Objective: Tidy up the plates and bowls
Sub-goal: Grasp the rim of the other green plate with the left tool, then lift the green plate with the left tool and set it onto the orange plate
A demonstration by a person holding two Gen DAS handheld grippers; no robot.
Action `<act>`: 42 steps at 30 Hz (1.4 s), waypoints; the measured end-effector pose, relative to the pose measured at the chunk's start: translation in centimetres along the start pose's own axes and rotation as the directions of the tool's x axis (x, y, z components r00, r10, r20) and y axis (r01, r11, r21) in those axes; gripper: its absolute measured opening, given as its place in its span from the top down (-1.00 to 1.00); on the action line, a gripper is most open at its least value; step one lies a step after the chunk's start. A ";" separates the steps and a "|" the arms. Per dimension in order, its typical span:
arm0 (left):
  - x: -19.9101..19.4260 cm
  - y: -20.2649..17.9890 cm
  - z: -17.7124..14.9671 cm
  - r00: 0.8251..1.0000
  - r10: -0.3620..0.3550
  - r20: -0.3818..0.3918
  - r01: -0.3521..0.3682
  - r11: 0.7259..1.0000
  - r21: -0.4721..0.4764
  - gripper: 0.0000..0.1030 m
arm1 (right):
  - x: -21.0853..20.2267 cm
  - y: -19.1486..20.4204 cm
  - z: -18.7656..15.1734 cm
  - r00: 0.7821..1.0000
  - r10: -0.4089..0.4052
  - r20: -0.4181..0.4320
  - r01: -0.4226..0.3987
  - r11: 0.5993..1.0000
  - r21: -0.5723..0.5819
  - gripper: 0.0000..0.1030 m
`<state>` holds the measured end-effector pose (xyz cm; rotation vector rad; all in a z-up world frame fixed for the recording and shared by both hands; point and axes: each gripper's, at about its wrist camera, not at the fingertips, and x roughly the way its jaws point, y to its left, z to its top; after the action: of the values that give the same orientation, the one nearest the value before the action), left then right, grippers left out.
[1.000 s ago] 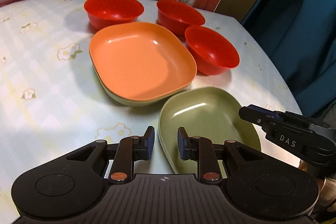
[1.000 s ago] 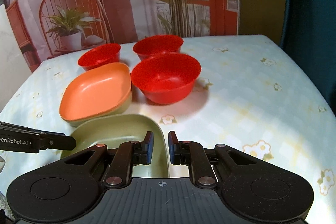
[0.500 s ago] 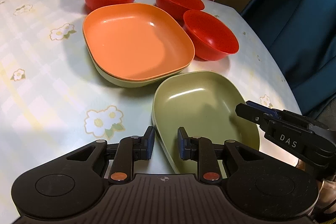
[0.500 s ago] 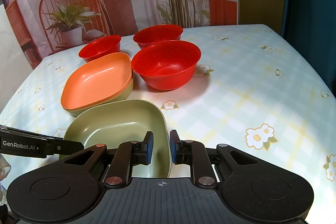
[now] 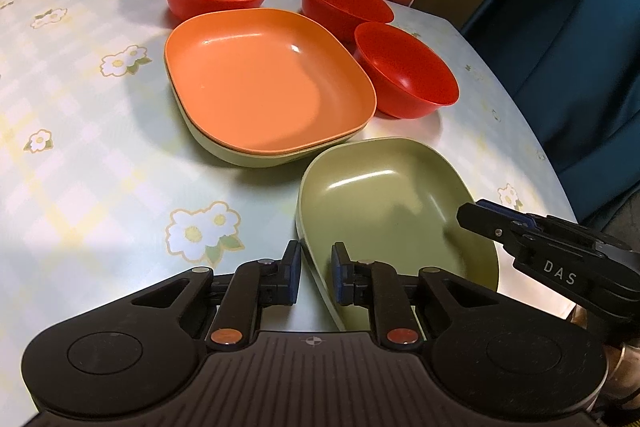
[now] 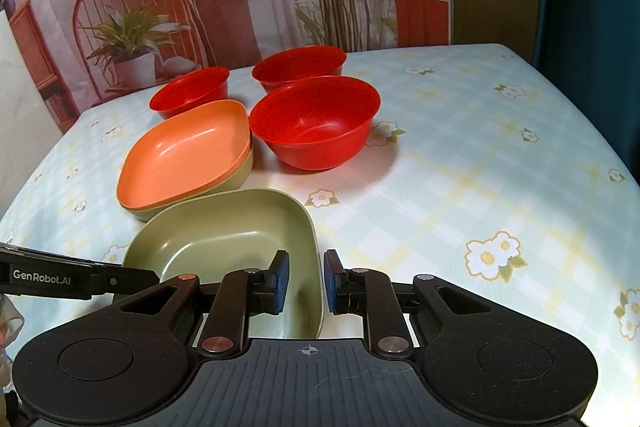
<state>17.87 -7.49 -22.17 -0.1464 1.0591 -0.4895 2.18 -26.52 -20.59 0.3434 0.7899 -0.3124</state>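
The loose green plate (image 5: 392, 203) sits on the worktop (image 5: 80, 167) at the near edge, just beside the stack where an orange plate (image 5: 264, 83) nests in a second green one (image 5: 224, 151). Over the last second both cameras have shifted about, but the plate has kept its place between the pads. The left tongs (image 5: 316, 277) straddle its near left rim and look to have drawn in a little. The right tongs (image 6: 306, 281) straddle the near right rim, with their gap much as before. Both pairs are parted, with a gap beside the rim, so neither is pinching yet.

I'd say the two-handed pickup is lined up but not made. Once clamped, the plate should go onto the stack. The three red bowls (image 5: 404, 67) behind it sit separate, unstacked.
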 end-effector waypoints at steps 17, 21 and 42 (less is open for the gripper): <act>0.1 0.4 -0.4 1.000 -0.008 0.012 0.008 1.000 -0.008 0.72 | 0.3 -0.7 -0.8 0.999 0.002 -0.034 -0.001 0.999 0.038 0.84; -0.1 0.2 -0.4 1.000 0.005 0.026 -0.006 1.000 0.013 0.72 | 0.3 -0.4 -0.8 0.999 0.007 -0.034 -0.006 0.999 0.034 0.89; -2.6 -0.2 0.1 0.992 -0.005 0.127 -0.003 0.998 0.062 0.72 | -1.1 0.5 1.2 1.000 0.008 0.016 -0.009 0.999 0.041 0.89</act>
<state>16.90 -6.54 -19.95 -0.1218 0.9186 -0.5071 2.39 -26.41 -18.87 0.3826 0.7666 -0.3232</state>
